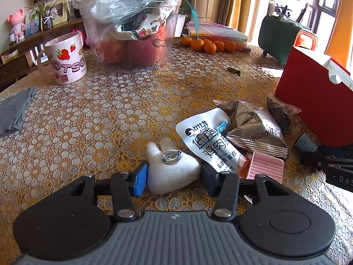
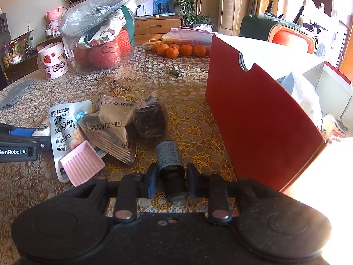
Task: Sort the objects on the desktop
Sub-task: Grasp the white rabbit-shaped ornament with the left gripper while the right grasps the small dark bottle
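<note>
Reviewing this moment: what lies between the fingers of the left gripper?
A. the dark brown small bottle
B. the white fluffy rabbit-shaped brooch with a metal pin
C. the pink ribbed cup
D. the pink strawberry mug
B. In the left wrist view, the white fluffy rabbit-shaped brooch sits between the left gripper fingers, its metal pin clasp facing up; the dark brown small bottle lies in the right gripper instead.
</note>
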Action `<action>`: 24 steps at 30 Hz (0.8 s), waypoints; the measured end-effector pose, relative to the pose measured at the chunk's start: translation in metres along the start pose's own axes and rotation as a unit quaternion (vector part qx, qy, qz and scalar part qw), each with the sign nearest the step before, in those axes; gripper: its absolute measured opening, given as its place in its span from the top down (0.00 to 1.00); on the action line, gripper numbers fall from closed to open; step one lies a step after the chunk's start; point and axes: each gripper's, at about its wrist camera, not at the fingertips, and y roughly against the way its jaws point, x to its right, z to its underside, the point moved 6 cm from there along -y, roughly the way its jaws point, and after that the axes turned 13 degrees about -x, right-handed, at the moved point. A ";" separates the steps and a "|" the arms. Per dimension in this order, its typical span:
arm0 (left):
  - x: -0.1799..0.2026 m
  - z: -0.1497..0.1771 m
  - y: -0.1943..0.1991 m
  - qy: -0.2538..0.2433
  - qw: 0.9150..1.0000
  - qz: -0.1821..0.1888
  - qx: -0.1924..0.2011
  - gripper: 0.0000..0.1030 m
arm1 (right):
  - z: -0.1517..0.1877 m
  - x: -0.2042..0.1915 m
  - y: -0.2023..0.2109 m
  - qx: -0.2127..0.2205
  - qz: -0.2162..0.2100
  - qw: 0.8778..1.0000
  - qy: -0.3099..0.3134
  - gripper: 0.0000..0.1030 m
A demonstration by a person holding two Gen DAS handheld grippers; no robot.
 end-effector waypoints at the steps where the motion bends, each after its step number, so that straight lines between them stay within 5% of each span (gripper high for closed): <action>1: -0.001 0.001 0.001 0.003 1.000 0.002 0.000 0.52 | 0.000 0.001 0.001 -0.001 -0.004 1.000 -0.002 0.76; 24: 0.000 0.039 0.045 0.037 0.999 0.009 -0.010 0.52 | 0.019 0.012 0.037 0.008 -0.030 1.000 0.000 0.78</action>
